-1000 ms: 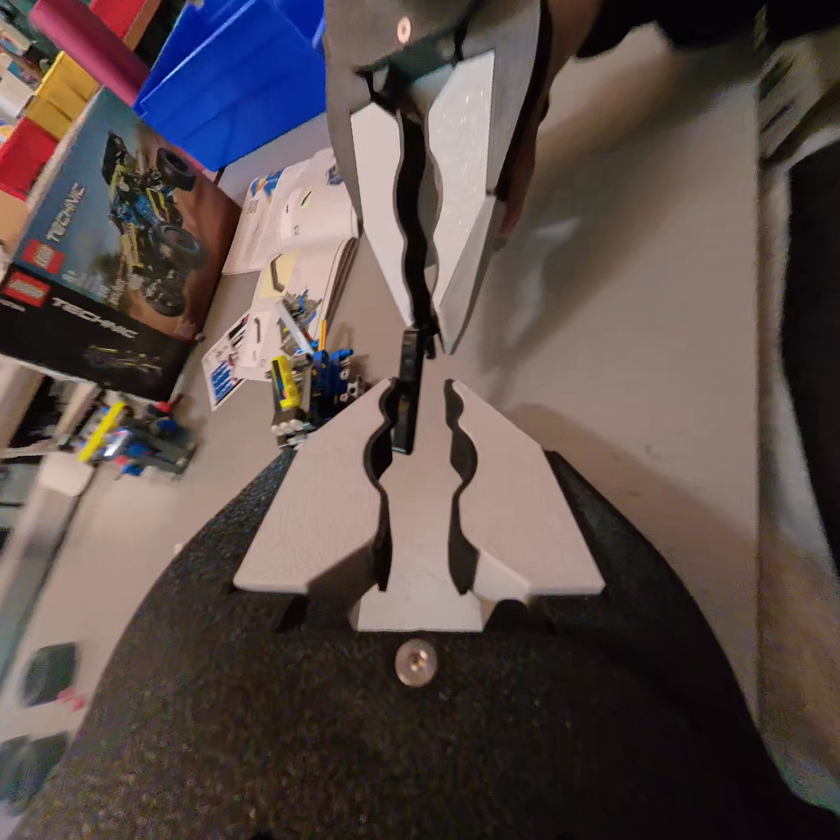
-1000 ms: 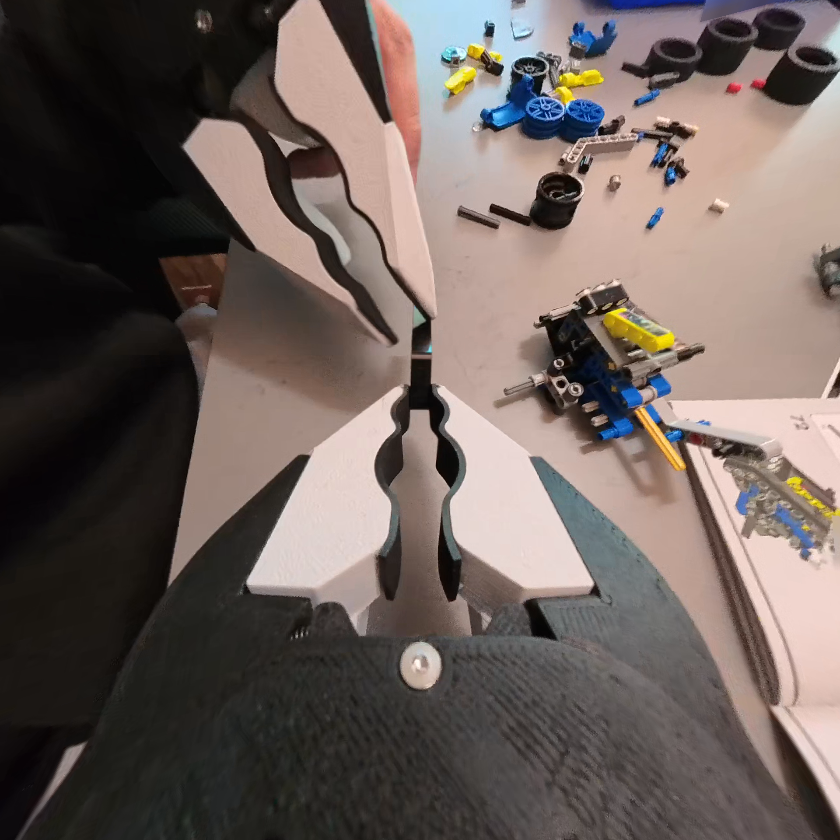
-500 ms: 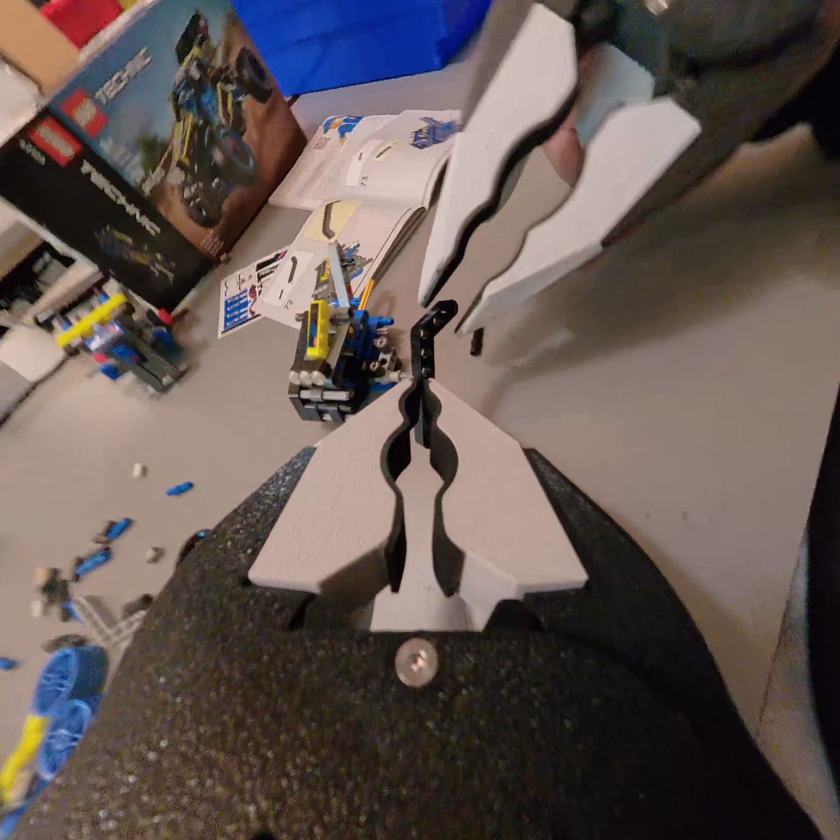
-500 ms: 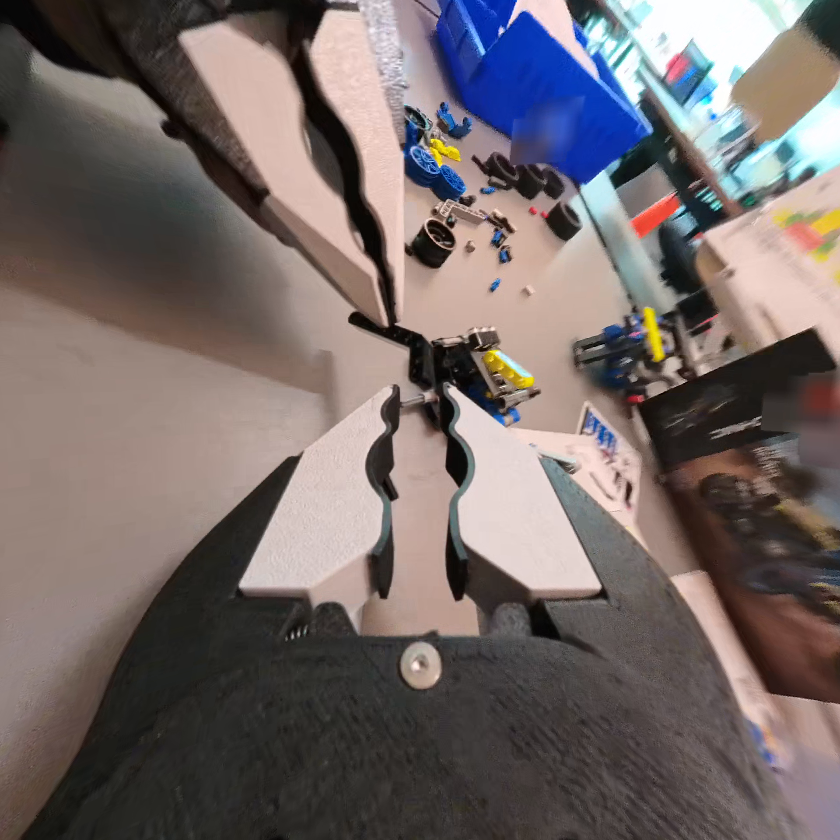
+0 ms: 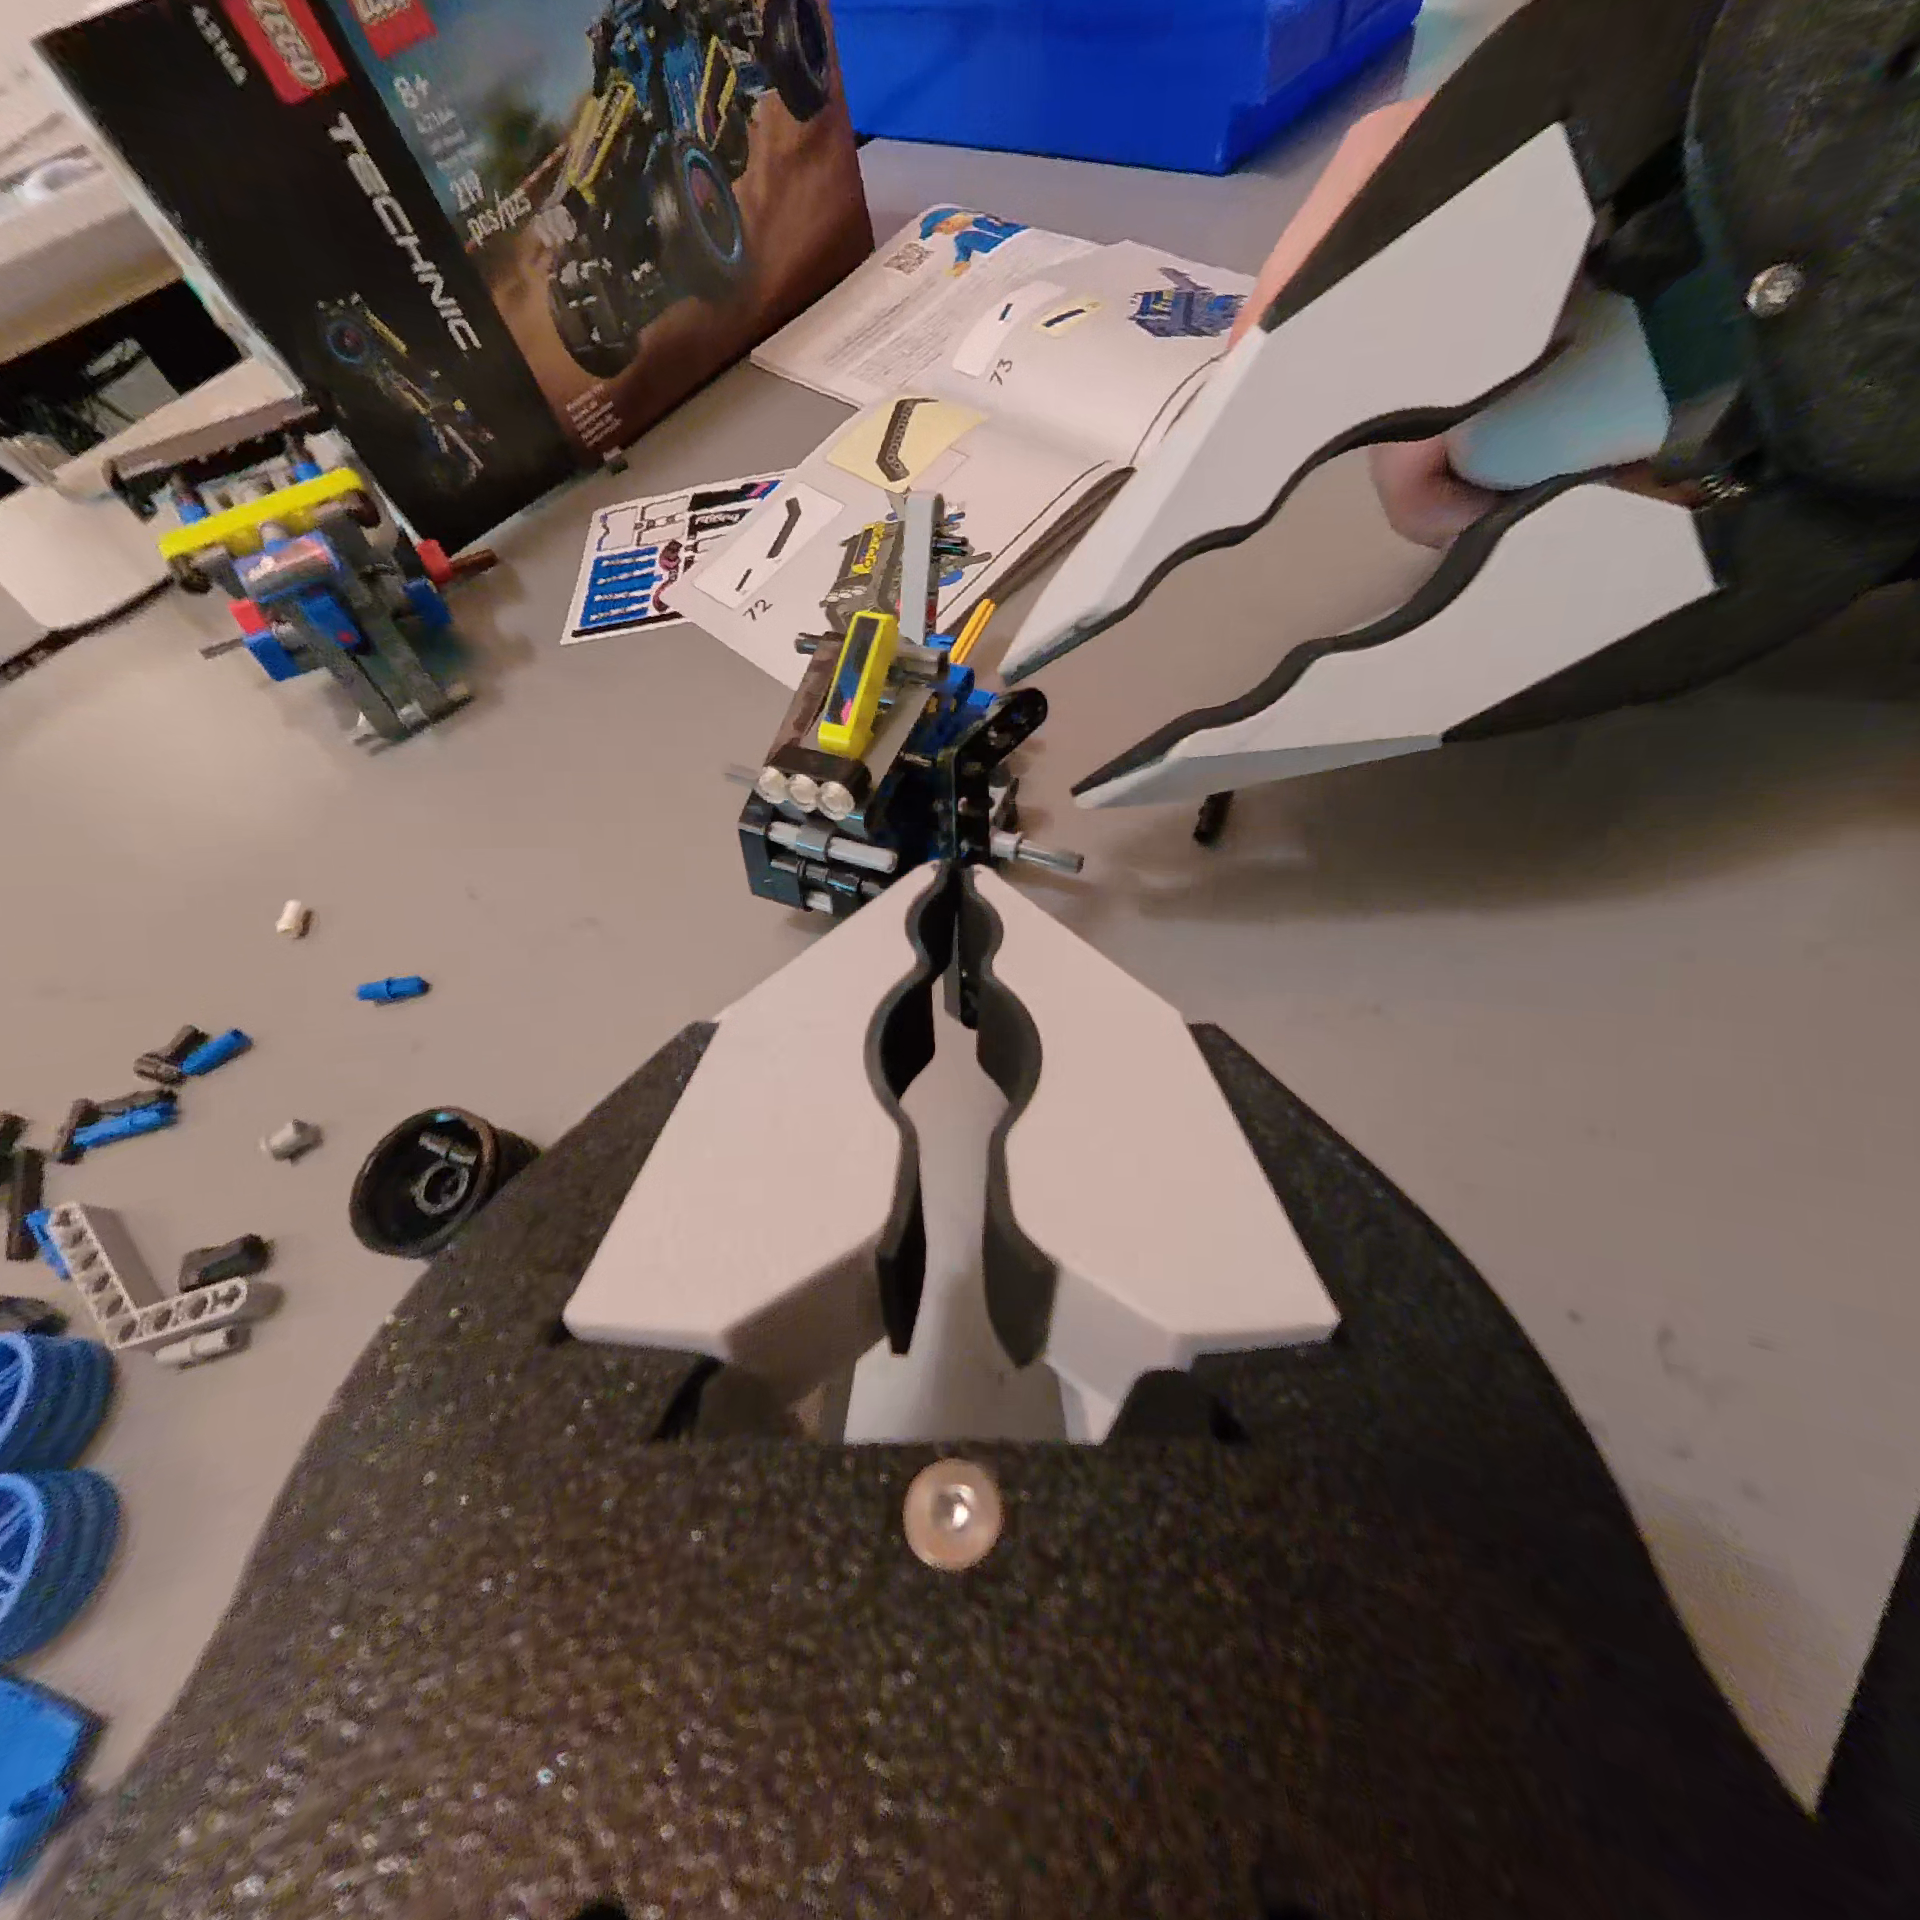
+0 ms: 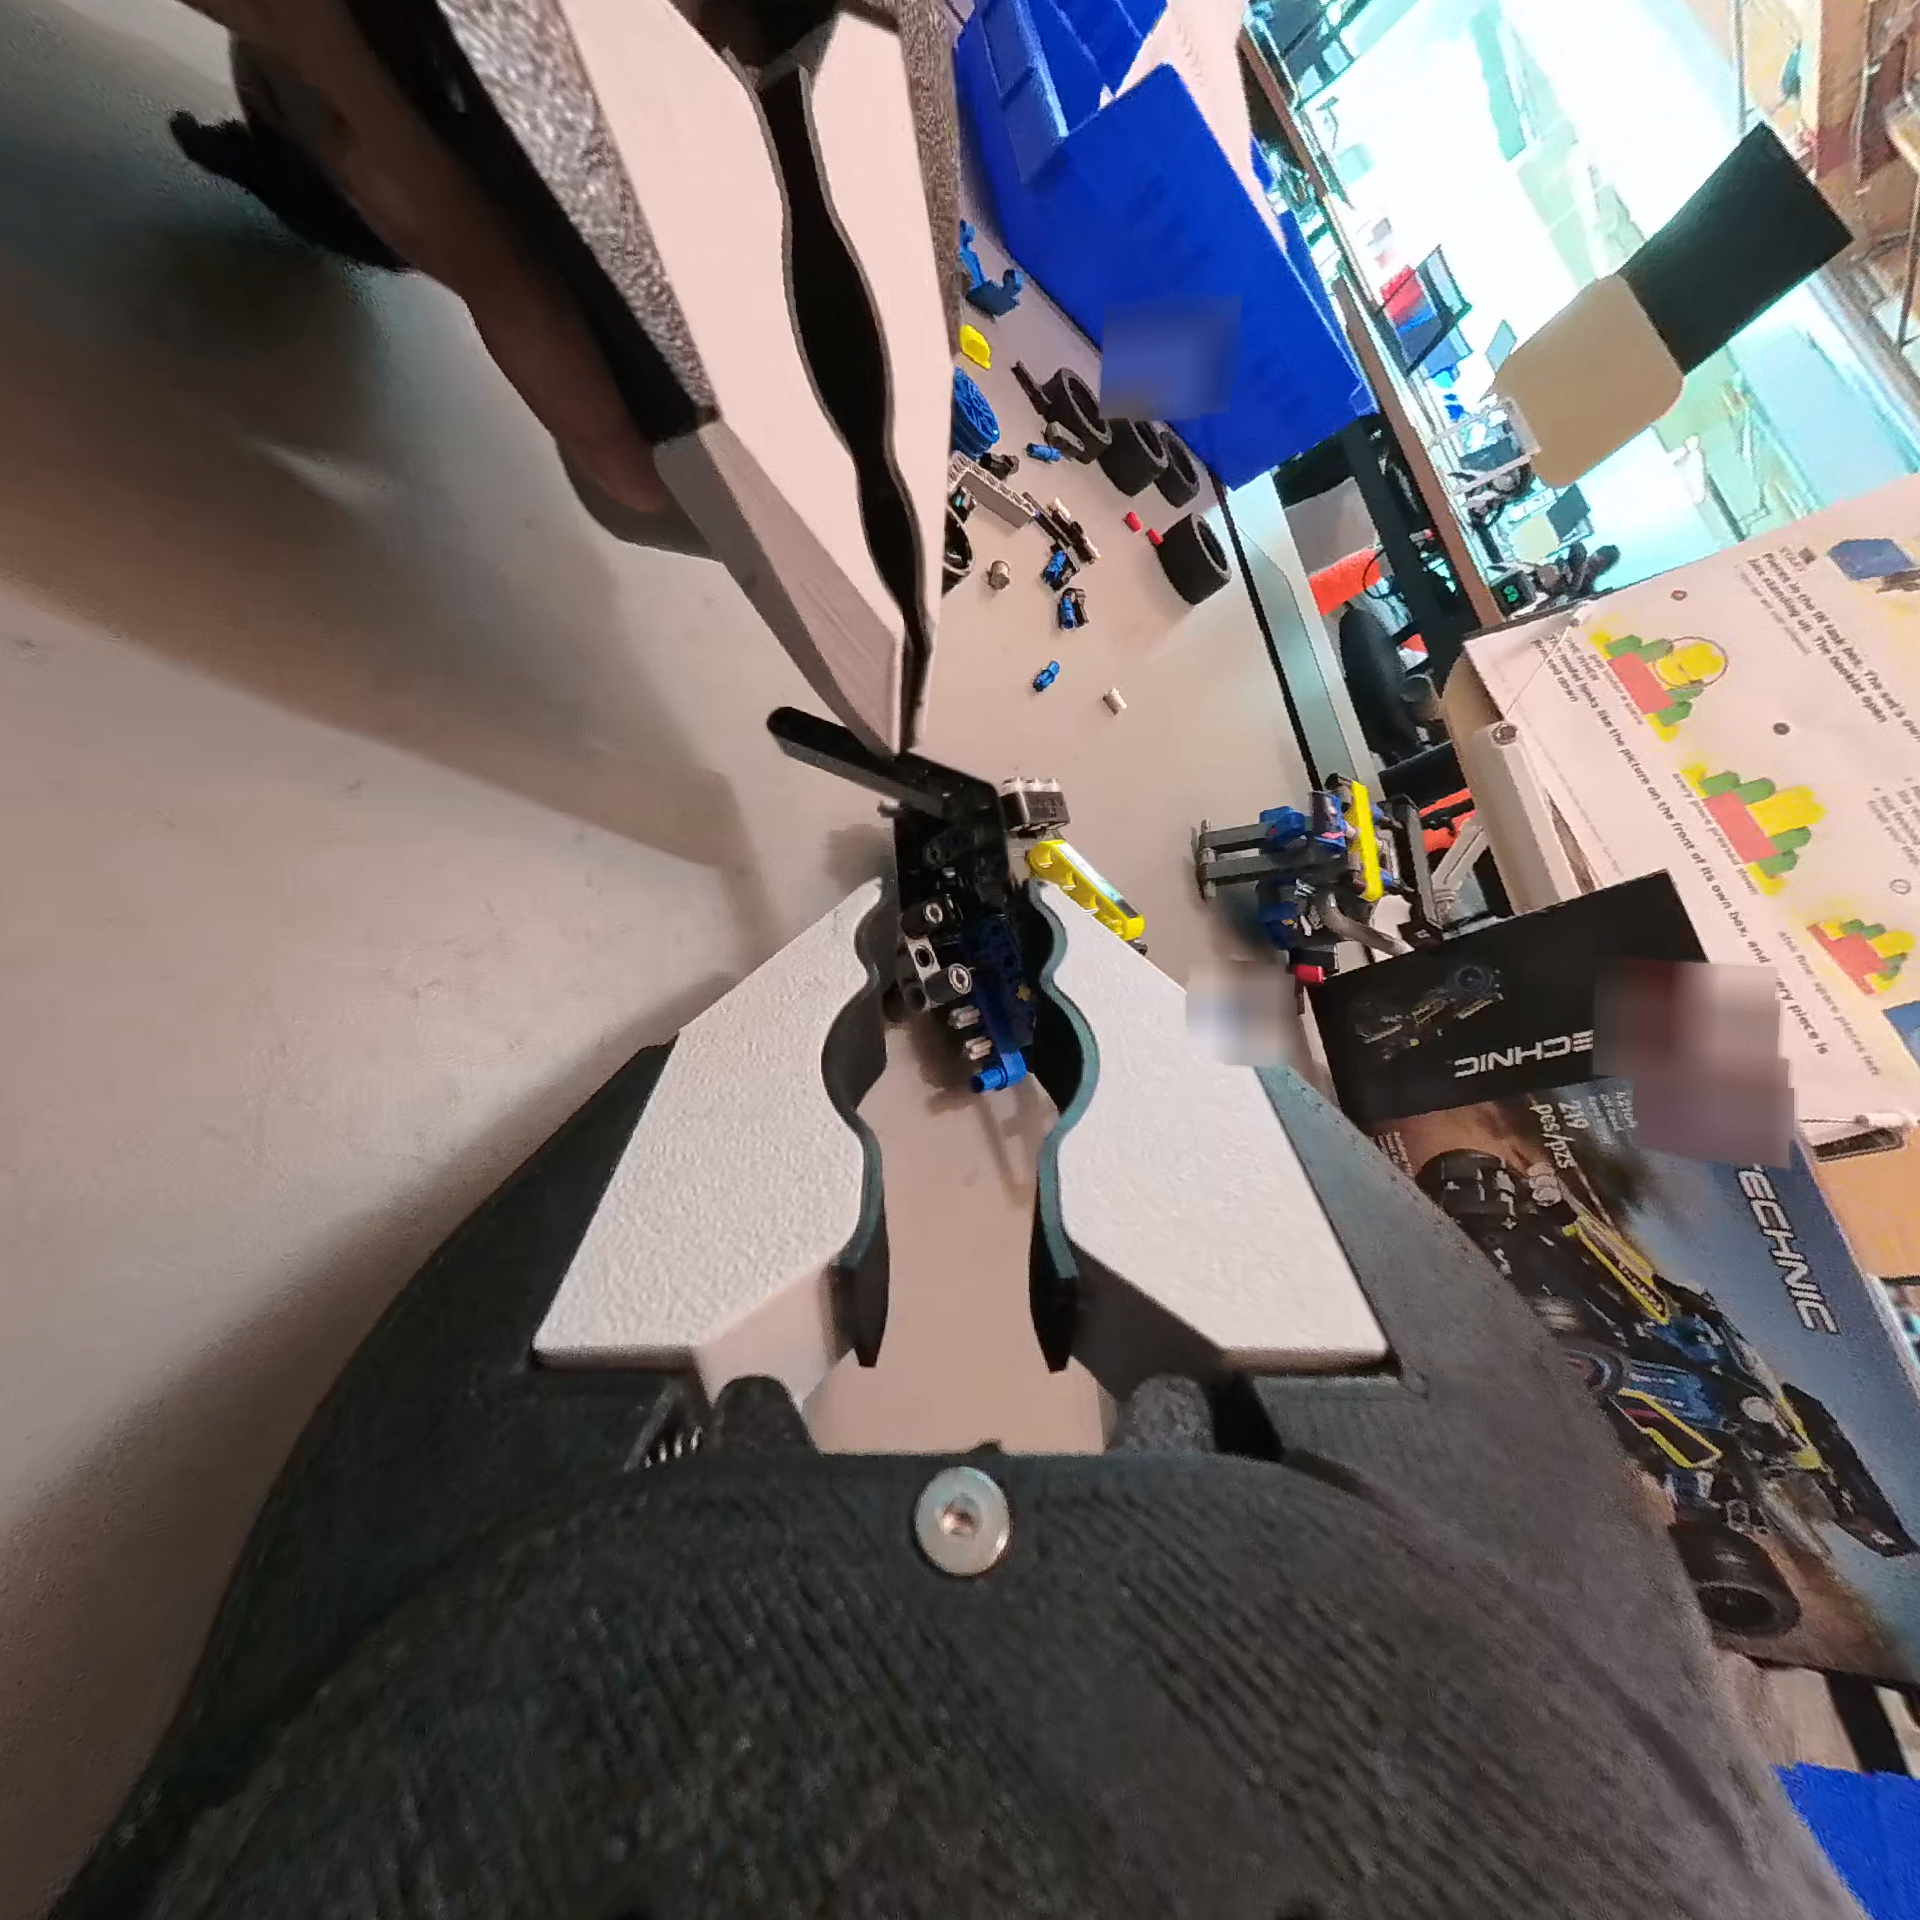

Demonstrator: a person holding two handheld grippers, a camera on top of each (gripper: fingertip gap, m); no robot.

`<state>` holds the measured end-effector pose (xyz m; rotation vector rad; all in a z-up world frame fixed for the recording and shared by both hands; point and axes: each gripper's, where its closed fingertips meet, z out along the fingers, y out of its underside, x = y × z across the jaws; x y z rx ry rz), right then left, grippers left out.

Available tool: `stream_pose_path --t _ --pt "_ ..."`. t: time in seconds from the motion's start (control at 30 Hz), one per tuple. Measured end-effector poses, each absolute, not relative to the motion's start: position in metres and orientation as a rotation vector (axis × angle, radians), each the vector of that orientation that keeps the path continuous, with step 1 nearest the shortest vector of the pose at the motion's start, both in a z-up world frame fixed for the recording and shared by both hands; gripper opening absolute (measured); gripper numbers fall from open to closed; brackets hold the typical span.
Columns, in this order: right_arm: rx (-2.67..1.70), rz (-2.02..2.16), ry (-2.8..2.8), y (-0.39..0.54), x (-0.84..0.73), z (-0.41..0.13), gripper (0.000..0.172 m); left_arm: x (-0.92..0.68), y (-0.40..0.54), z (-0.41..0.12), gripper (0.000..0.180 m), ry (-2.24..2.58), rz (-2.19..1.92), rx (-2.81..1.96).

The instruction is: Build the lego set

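Observation:
My left gripper (image 5: 951, 883) is shut on a black angled beam (image 5: 992, 748). The beam sticks up past the fingertips and stands against the right end of a small black, blue and yellow model (image 5: 831, 769) on the grey table, beside its grey axle (image 5: 1039, 857). My right gripper (image 5: 1039, 732) is open and empty, its tips just right of the model and the beam. In the right wrist view my right gripper (image 6: 956, 904) frames the model (image 6: 966, 966) without pressing on it. The left gripper (image 6: 904, 727) pinches the beam (image 6: 831, 743) from above.
A toy set box (image 5: 468, 260), an open instruction booklet (image 5: 1039, 343) and a blue bin (image 5: 1091, 73) stand behind. A second small model (image 5: 301, 582) sits at left. Loose parts lie at near left: a black tyre (image 5: 436, 1195), a grey L beam (image 5: 125, 1288), blue wheels (image 5: 42, 1403). A black pin (image 5: 1210, 816) lies under the right gripper. The grippers are tip to tip, or close to it.
The right gripper held the black beam a second ago. The left gripper shut on it, the right let go and opened wider, and the left carried the beam to the small model.

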<state>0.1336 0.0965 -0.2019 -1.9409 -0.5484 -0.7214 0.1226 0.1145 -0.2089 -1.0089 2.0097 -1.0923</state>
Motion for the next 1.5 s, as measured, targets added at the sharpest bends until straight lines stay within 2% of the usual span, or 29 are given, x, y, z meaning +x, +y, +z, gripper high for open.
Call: stream_pose_path --t 0.13,0.23,0.53,0.63,0.87,0.97,1.27,1.33,1.47,1.5 --pt "-1.950 -0.755 -0.568 0.098 0.136 -0.206 0.020 0.123 0.105 -0.210 0.000 2.041 -1.018 -0.900" --pt "-1.950 -0.811 -0.590 0.095 0.138 -0.206 0.006 0.123 0.101 -0.209 0.000 2.050 -0.969 -0.854" --pt "-1.922 -0.814 -0.506 0.094 0.139 -0.200 0.004 0.122 0.099 -0.203 0.000 2.009 -0.983 -0.823" --pt "-1.913 -0.833 -0.487 0.094 0.140 -0.199 0.004 0.123 0.099 -0.202 0.010 2.003 -0.938 -0.793" --pt "-1.891 -0.857 -0.478 0.094 0.143 -0.197 0.004 0.125 0.095 -0.200 0.015 2.005 -0.913 -0.772" --pt "-1.871 -0.873 -0.496 0.095 0.141 -0.195 0.004 0.128 0.096 -0.200 0.005 1.992 -0.906 -0.781" --pt "-1.886 -0.823 -0.481 0.095 0.145 -0.201 0.005 0.134 0.098 -0.205 0.004 1.986 -0.840 -0.740" --pt "-1.888 -0.771 -0.469 0.093 0.146 -0.202 0.006 0.135 0.102 -0.204 0.004 1.962 -0.813 -0.741" --pt "-1.916 -0.456 -0.343 0.083 0.157 -0.189 0.029 0.138 0.106 -0.202 0.004 1.928 -0.782 -0.687" --pt "-1.930 -0.346 -0.293 0.082 0.162 -0.185 0.041 0.140 0.108 -0.203 0.004 1.924 -0.781 -0.695"
